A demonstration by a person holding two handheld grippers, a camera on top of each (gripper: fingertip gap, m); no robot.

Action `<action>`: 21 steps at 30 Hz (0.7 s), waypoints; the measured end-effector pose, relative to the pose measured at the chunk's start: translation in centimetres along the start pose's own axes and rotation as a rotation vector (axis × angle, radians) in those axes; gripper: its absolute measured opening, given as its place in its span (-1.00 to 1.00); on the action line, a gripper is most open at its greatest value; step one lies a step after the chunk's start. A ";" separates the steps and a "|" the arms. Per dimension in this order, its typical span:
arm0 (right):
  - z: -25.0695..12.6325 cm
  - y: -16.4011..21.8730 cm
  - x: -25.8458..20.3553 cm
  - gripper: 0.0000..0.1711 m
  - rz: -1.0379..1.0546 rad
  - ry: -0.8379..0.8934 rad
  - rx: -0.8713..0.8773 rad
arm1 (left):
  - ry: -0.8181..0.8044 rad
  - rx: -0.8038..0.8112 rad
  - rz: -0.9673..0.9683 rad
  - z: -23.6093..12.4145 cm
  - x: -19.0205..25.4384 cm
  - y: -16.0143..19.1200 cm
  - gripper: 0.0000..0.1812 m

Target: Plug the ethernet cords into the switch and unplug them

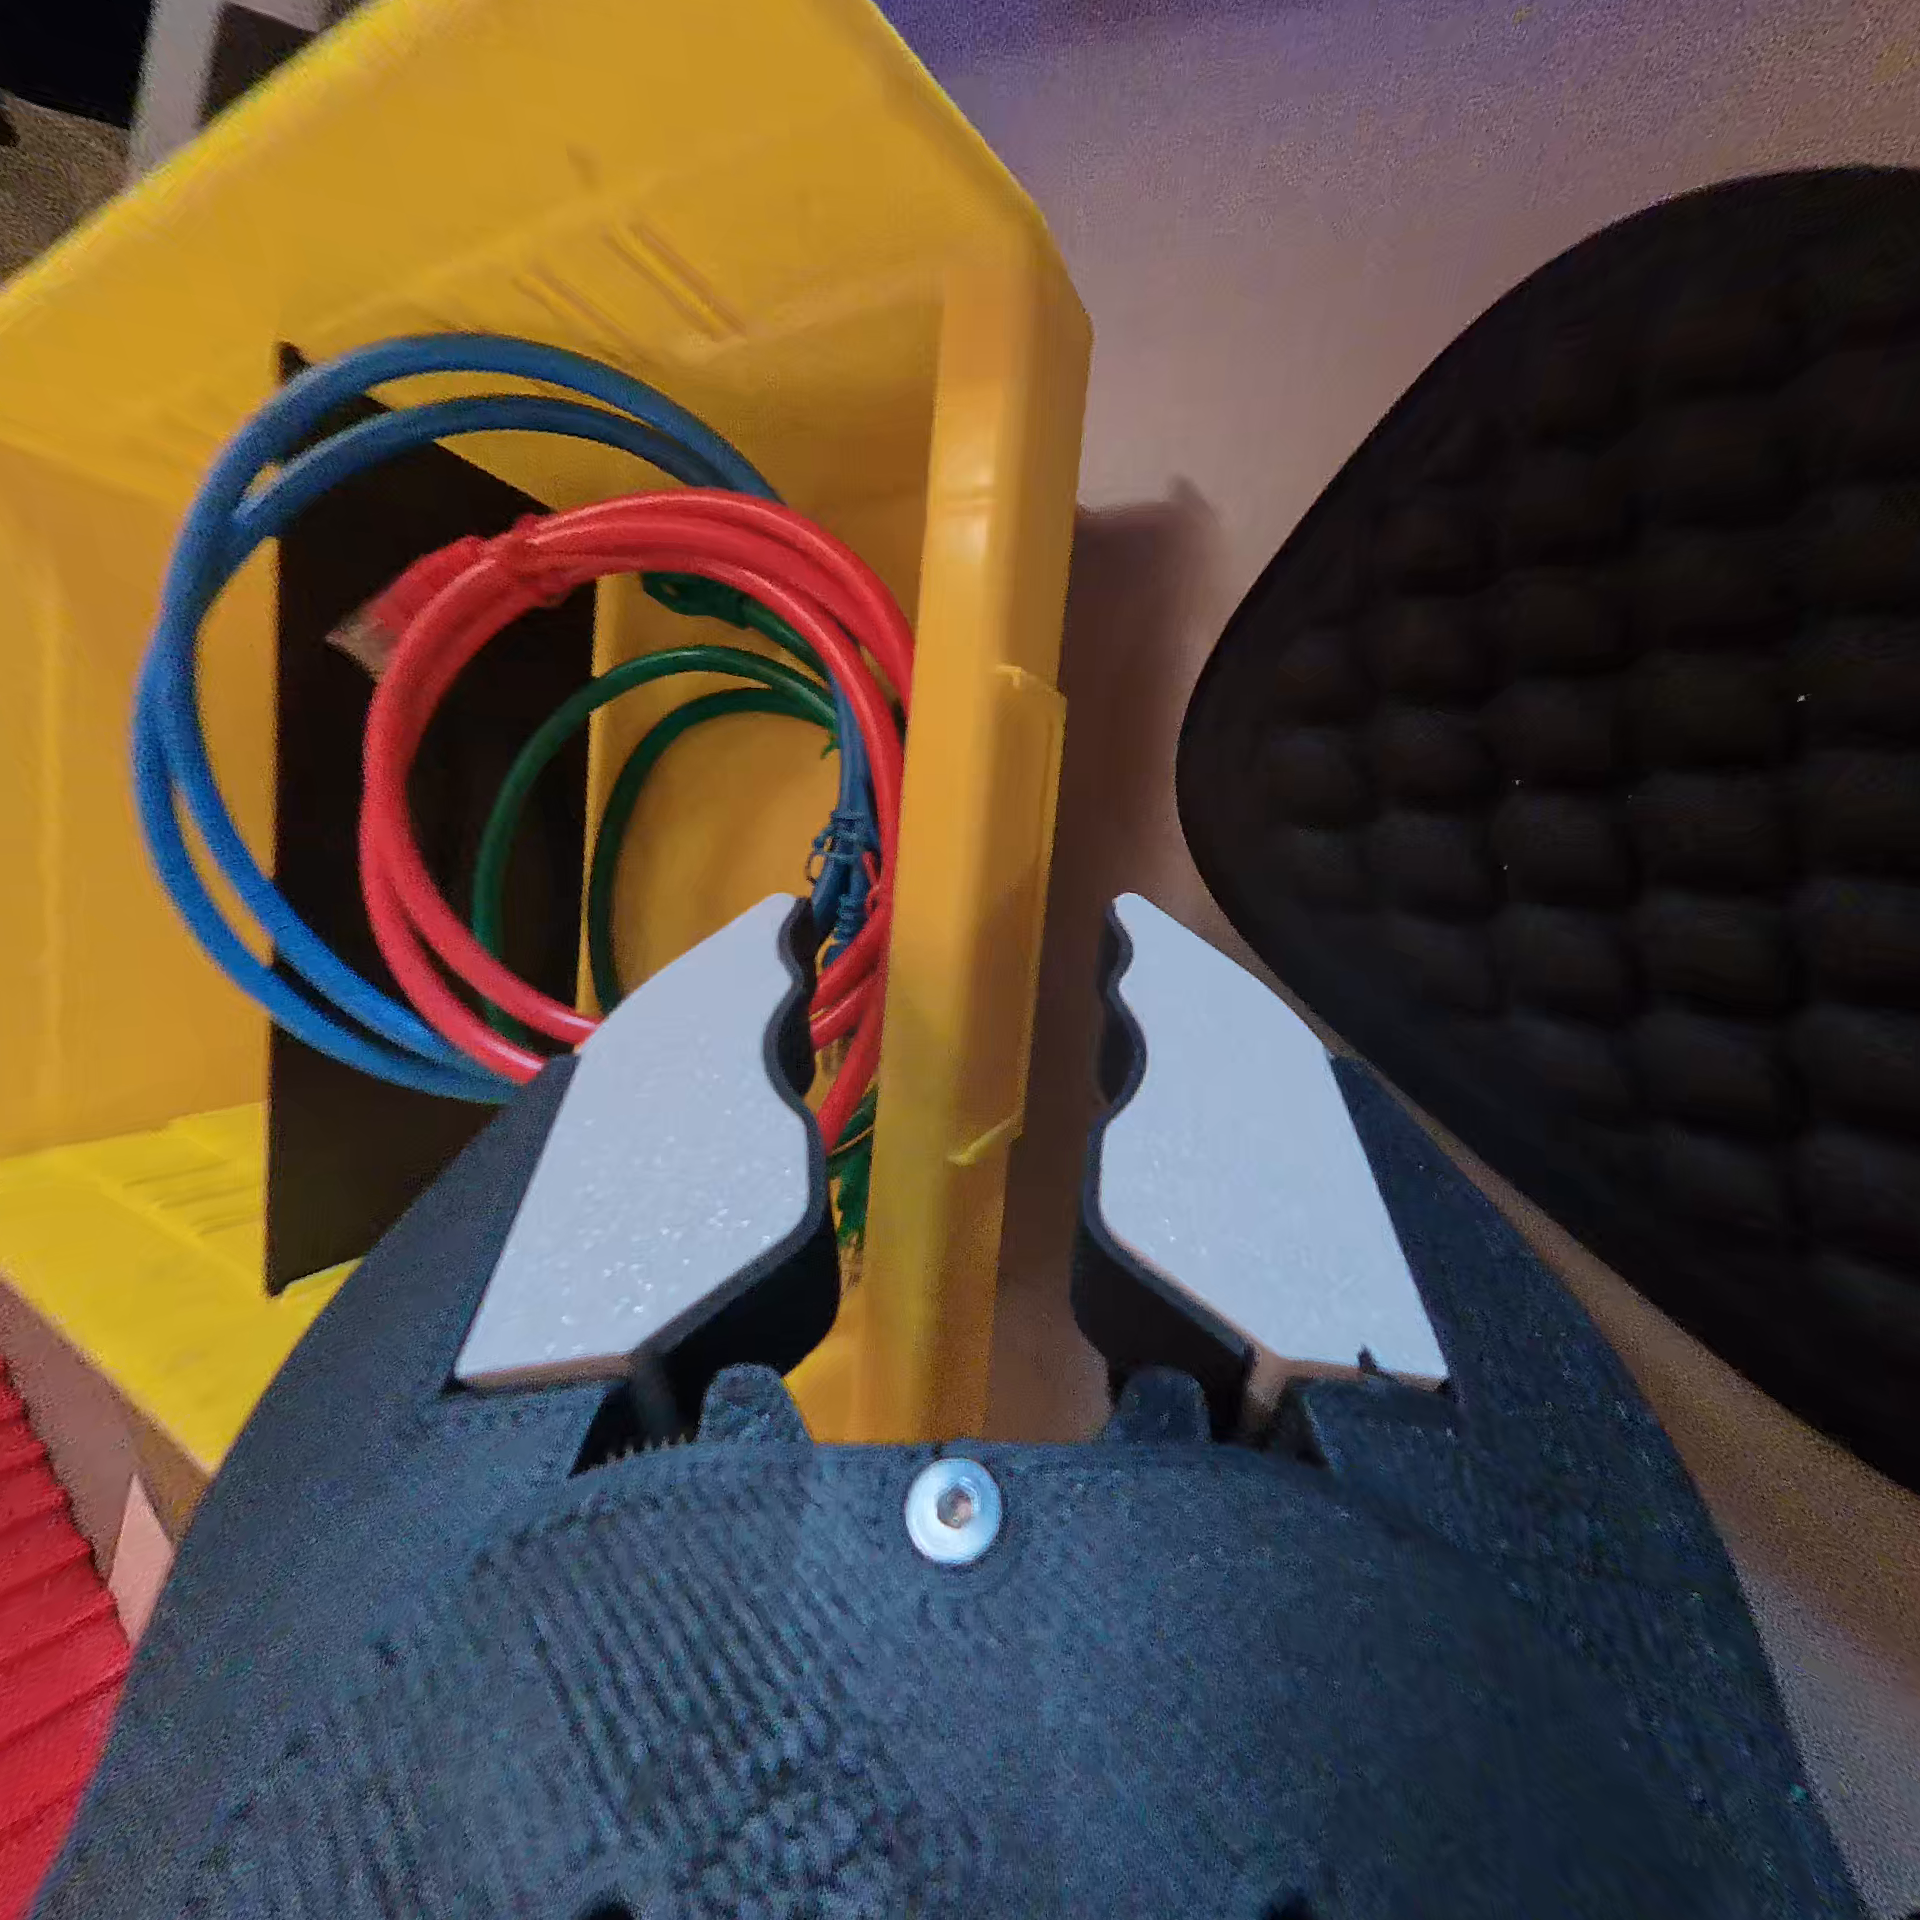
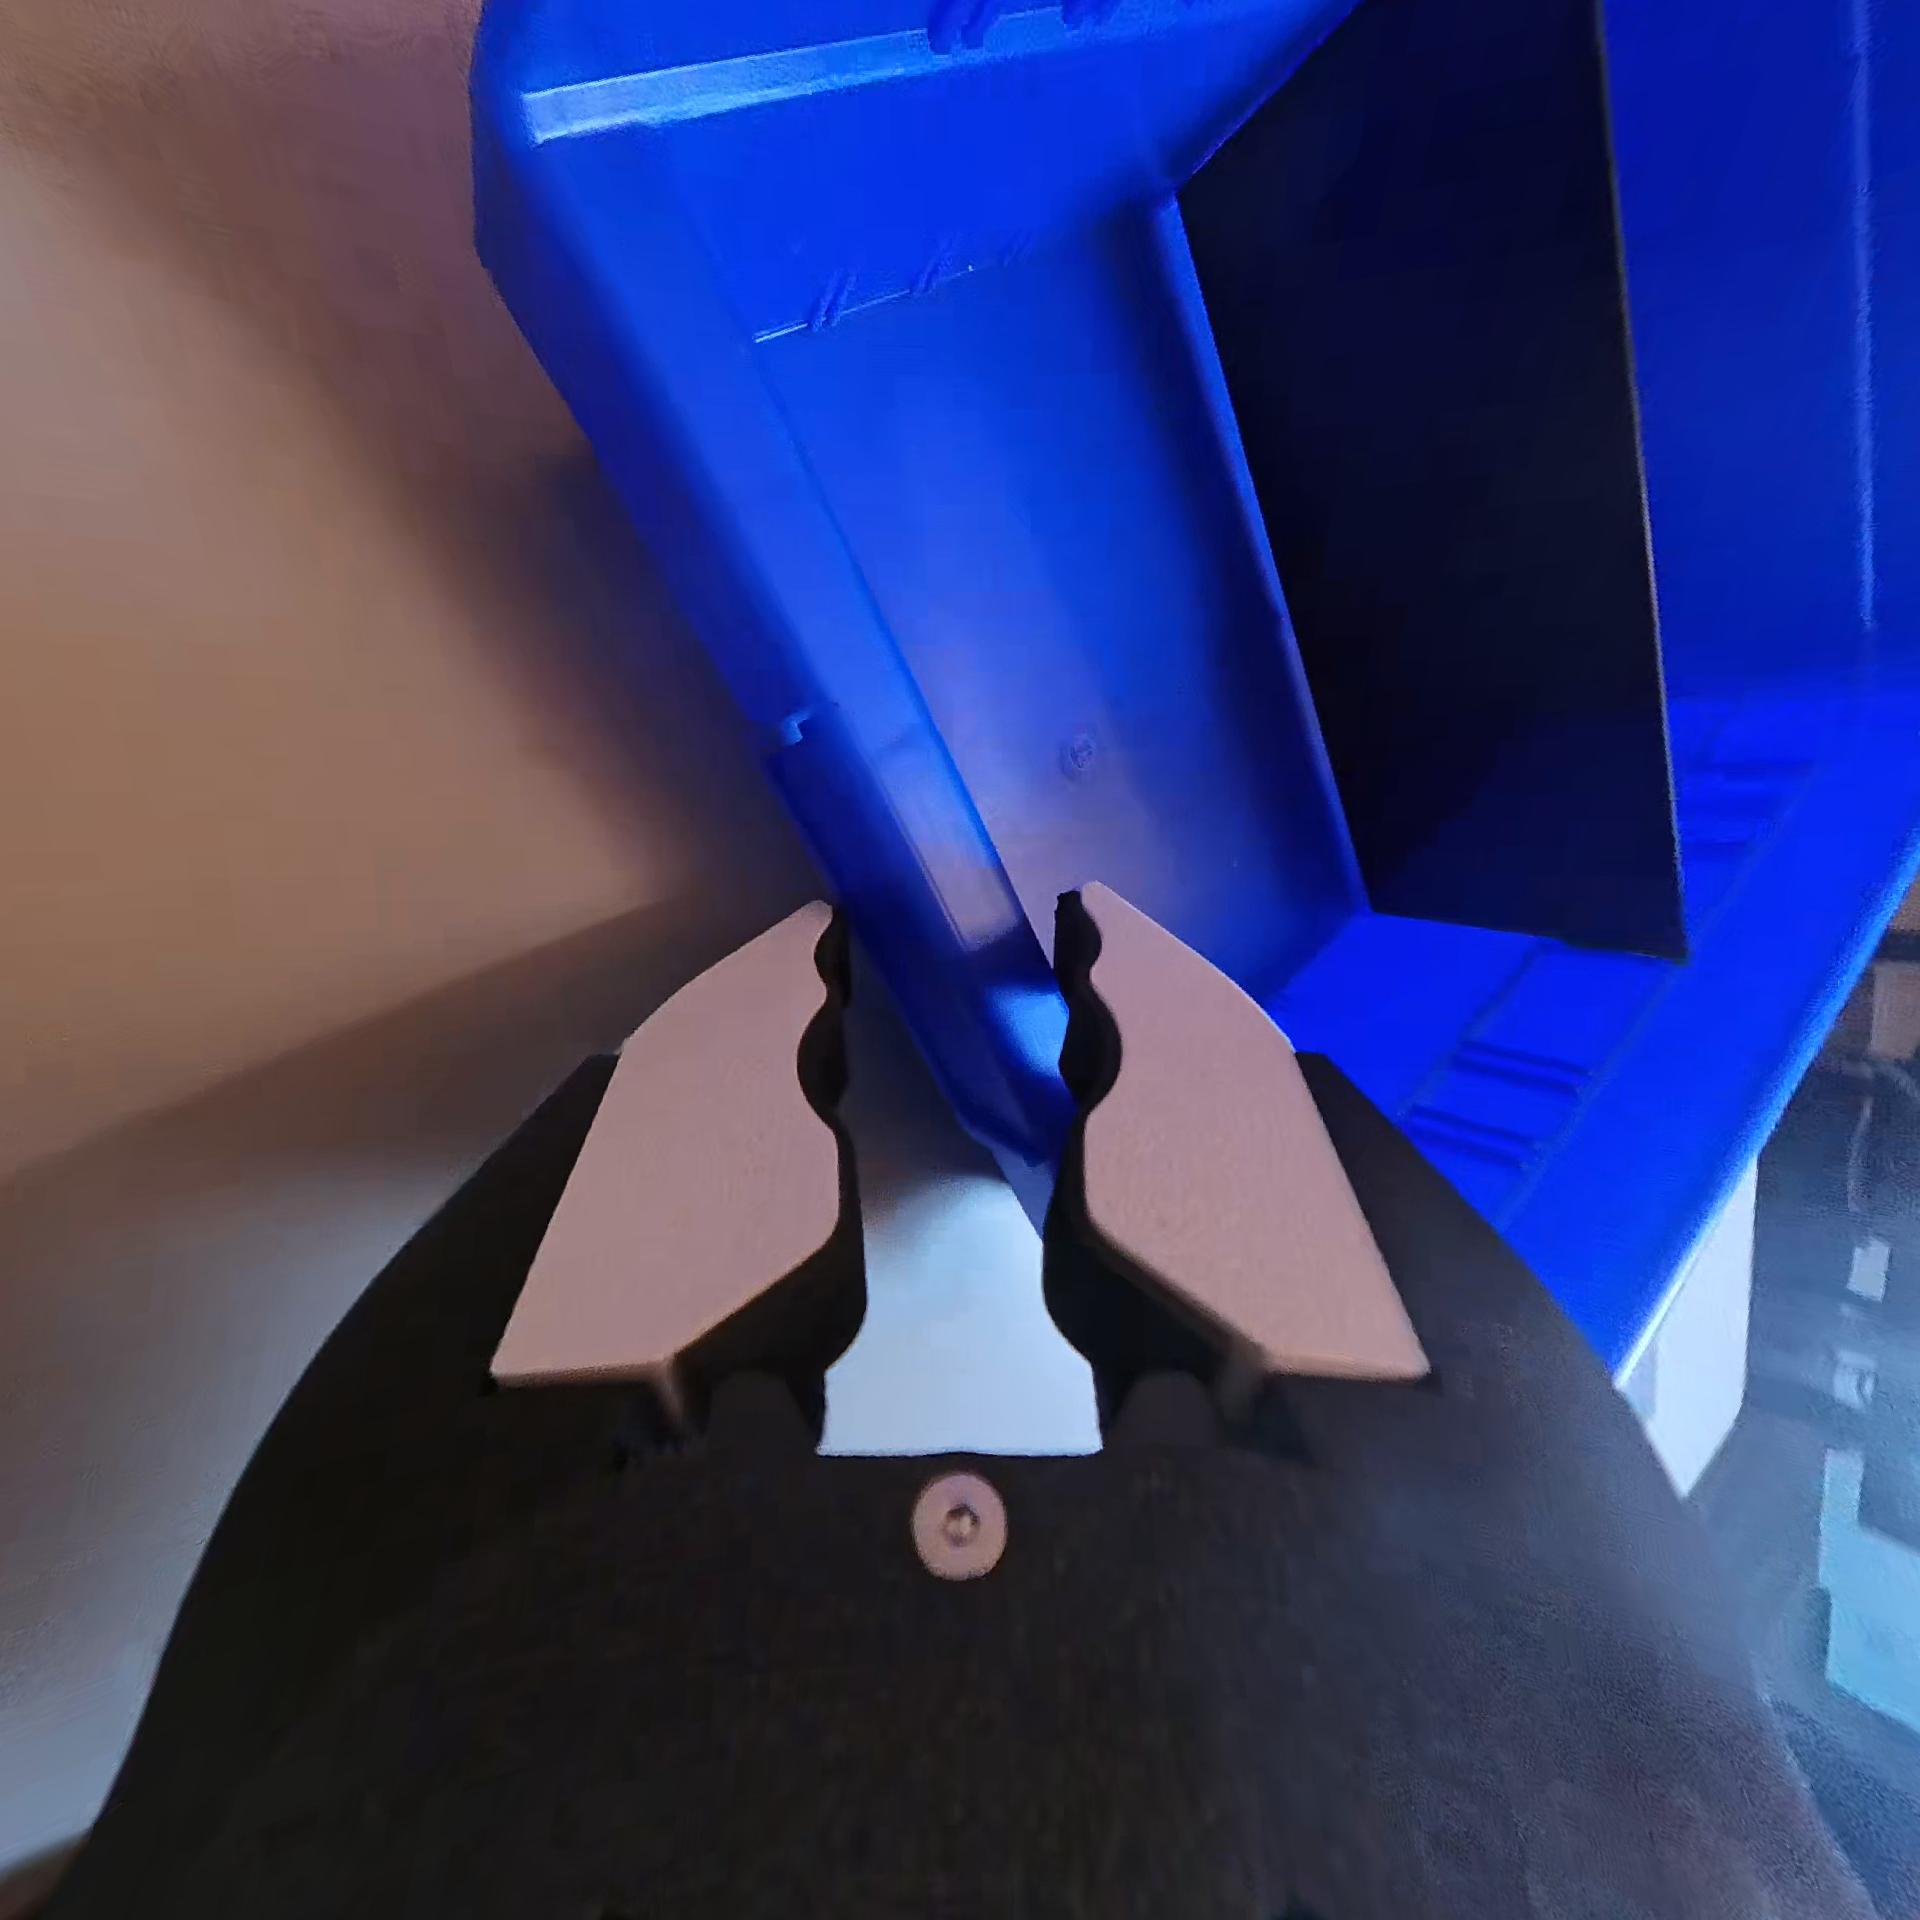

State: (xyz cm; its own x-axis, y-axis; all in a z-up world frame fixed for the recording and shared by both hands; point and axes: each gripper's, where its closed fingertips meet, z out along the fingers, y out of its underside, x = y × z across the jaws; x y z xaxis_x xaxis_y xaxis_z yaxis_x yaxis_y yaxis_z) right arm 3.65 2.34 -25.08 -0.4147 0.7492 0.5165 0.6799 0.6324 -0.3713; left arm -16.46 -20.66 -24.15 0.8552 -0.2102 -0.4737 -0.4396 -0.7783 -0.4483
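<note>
Fingers (image 1: 665,1132) of the left gripper (image 1: 954,925) are spreading around the yellow bin's (image 1: 982,727) wall; the right gripper (image 2: 945,925) is gaping astride the blue bin's (image 2: 935,644) wall.

A yellow plastic bin (image 1: 644,260) stands on the tan bench (image 1: 1299,208), with a black divider panel (image 1: 343,831) upright inside it. Just to its right lies a black mat (image 1: 1610,779) with a bumpy surface. A red ribbed object (image 1: 42,1621) shows at the lower left edge. In the right wrist view, a blue plastic bin (image 2: 935,520) holds a dark divider (image 2: 1455,520).
</note>
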 end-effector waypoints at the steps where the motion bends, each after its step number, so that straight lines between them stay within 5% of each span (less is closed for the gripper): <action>1: -0.6 1.3 0.0 -0.54 0.021 0.014 -0.014 | 0.010 -0.013 0.005 0.5 0.2 0.2 -0.47; 10: -3.6 10.8 2.5 -0.54 0.193 0.168 -0.103 | -0.039 -0.069 0.070 2.6 -1.1 0.6 -0.56; 21: -2.3 17.0 9.2 -0.51 0.290 0.295 -0.159 | -0.084 0.098 0.098 5.8 -4.4 -1.6 -0.61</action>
State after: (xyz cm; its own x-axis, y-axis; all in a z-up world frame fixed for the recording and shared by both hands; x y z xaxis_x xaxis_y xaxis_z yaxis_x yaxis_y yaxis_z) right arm 12.81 19.47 -24.84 -0.0187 0.7881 0.6153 0.8369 0.3490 -0.4216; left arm -21.08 -15.04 -25.75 0.7825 -0.2291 -0.5790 -0.5482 -0.6944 -0.4662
